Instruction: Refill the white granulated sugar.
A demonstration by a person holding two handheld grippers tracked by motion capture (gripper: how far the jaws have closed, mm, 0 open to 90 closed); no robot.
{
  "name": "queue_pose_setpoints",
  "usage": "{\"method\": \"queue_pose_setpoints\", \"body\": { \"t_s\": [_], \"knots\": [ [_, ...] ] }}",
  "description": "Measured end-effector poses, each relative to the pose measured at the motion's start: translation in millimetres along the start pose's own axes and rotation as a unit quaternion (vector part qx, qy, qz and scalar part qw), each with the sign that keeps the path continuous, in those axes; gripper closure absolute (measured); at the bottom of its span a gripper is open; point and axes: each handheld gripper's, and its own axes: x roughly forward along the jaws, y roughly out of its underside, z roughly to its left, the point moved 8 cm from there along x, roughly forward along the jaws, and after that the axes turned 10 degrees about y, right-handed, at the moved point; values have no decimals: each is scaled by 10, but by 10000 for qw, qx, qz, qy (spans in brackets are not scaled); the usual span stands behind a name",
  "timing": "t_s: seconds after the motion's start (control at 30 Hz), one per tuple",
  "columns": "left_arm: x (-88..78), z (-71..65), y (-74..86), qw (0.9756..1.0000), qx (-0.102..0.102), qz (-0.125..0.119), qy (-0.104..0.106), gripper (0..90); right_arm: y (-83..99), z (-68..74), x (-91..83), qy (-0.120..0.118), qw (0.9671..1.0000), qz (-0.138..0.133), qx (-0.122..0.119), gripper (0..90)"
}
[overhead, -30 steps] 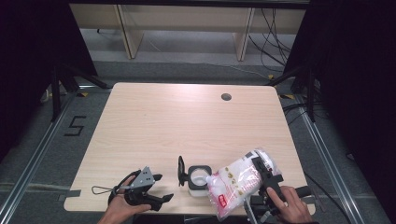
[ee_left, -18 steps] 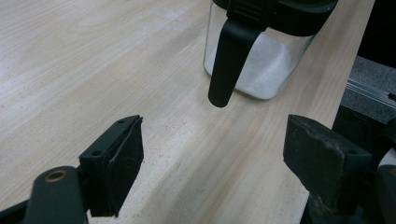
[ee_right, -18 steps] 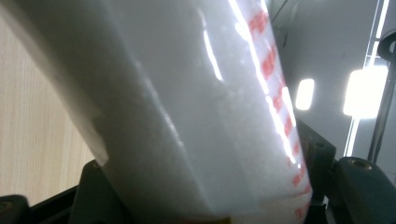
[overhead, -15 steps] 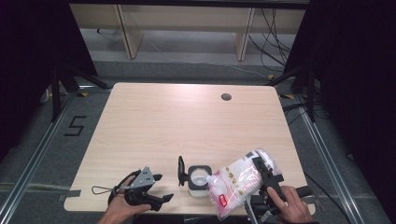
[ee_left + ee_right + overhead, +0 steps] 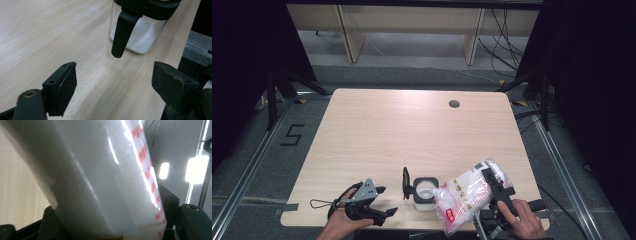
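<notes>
Nothing shifted: right tool point(image 5: 490, 186) clamps sugar bag point(image 5: 464, 194) tilted over open jar point(image 5: 424, 190) for pouring; left tool point(image 5: 379, 201) rests agape, empty.

My two handheld grippers, all black hardware on bare hands.

On my left gripper point(image 5: 379, 202) I see a grey three-cornered plate on top, a thin looped cable trailing off, and blocky black jaws, each with a small screw hole and a brass-coloured pivot pin. My right gripper point(image 5: 492, 187) has the same matte black body, a dark handle, and round pivot bolts.
</notes>
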Motion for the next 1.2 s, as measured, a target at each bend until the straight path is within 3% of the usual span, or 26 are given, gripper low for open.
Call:
{"method": "queue_pose_setpoints", "body": {
  "t_s": [0.03, 0.13, 0.2, 0.27, 0.33, 0.43, 0.47, 0.53, 0.57, 0.63, 0.7, 0.73, 0.77, 0.83, 0.87, 0.9, 0.97, 1.0, 1.07, 1.13, 1.2],
  "knots": [
    [0, -1, -2, 10000, 5, -6, 5, 196, -5, -30, -7, -51, 9998, 24, -172, 385],
    [0, 1, -1, 10000, -1, -3, 0, 196, -6, -31, -3, -31, 9999, -11, -121, 385],
    [1, -2, -1, 10000, -1, 3, 4, 197, 11, -3, -16, -113, 9999, 108, -19, 385],
    [6, -5, 0, 10000, -37, -3, 9, 196, 6, -21, -14, -90, 9999, 70, -123, 385],
    [3, 3, 1, 10000, 59, 32, 32, 196, 19, 6, -18, -98, 9998, 138, 48, 385],
    [2, 7, -5, 10000, 75, 20, 28, 197, 14, -3, -10, -87, 9999, 70, 30, 385],
    [0, 9, -4, 10000, 71, 18, 27, 196, -1, -28, 7, 24, 10000, -61, -14, 385],
    [-1, 10, -4, 10000, 67, 12, 29, 196, 14, -29, -6, -41, 10000, 53, -43, 386],
    [-2, 9, -5, 10000, 72, 11, 34, 196, 17, -26, -9, -44, 10000, 72, -2, 386],
    [-1, 10, -4, 10000, 67, 13, 31, 196, 18, 30, 8, -54, 9995, 30, 302, 385],
    [-2, 9, -4, 10000, 64, 11, 34, 196, 23, 2, 2, -130, 9999, 64, 32, 386],
    [-2, 9, -6, 10000, 66, 3, 37, 197, 26, 2, -2, -112, 9999, 82, 32, 385],
    [-1, 10, -6, 10000, 65, 5, 36, 196, 41, 45, -11, -158, 9994, 166, 275, 386],
    [-5, 16, 0, 10000, 67, 34, 22, 196, 32, 40, 15, -50, 9995, 27, 322, 386],
    [-1, 9, -3, 10000, 53, 11, 36, 196, 43, 30, 4, -79, 9995, 117, 284, 386],
    [-1, 9, -5, 10000, 68, 10, 38, 196, 50, 43, 3, -115, 9991, 125, 394, 386],
    [-2, 10, -6, 10000, 66, 6, 35, 197, 44, 6, 17, -96, 9998, 24, 149, 386],
    [-2, 11, -4, 10000, 51, 7, 30, 197, 67, 63, -3, -185, 9988, 190, 415, 386],
    [-6, 16, -2, 10000, 68, 26, 22, 196, 56, 13, 11, -110, 9998, 78, 121, 386],
    [-7, 23, 11, 10000, -33, 54, -35, 197, 62, 34, 8, -142, 9996, 96, 237, 386],
    [-5, 8, 5, 10000, -72, 6, 1, 196, 56, 16, 14, -111, 9998, 63, 172, 386]
  ]
}}
